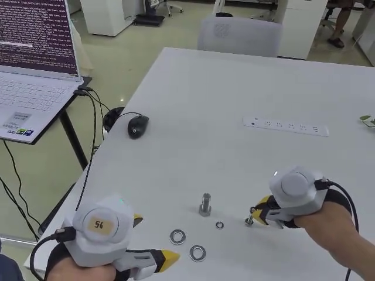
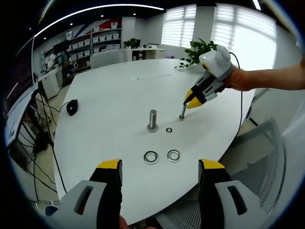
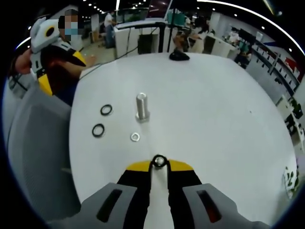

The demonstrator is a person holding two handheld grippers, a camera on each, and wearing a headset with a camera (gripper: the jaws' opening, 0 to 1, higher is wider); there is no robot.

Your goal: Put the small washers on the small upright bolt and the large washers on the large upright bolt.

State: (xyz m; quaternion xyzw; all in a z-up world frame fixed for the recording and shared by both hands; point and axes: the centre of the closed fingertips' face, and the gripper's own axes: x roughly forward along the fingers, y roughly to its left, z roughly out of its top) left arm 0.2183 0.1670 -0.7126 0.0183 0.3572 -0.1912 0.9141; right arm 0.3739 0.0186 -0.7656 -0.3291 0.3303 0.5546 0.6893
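White office table [image 1: 234, 88], washers mostly loose, sorting barely begun.

The large bolt [image 1: 205, 205] stands upright mid-table with nothing on it. Two large washers [image 1: 177, 236] lie flat near its base on the person's side, and one small washer [image 1: 219, 225] lies just beside it. The small bolt [image 2: 182, 111] stands at the tips of the right gripper [image 1: 255, 215], whose jaws are drawn narrow around a small round piece [image 3: 159, 161]; whether that is a small washer or the bolt's top I cannot tell. The left gripper [image 2: 160, 164] hangs near the table edge, jaws wide and empty. By my reading, both large washers and at least one small washer are left to place.
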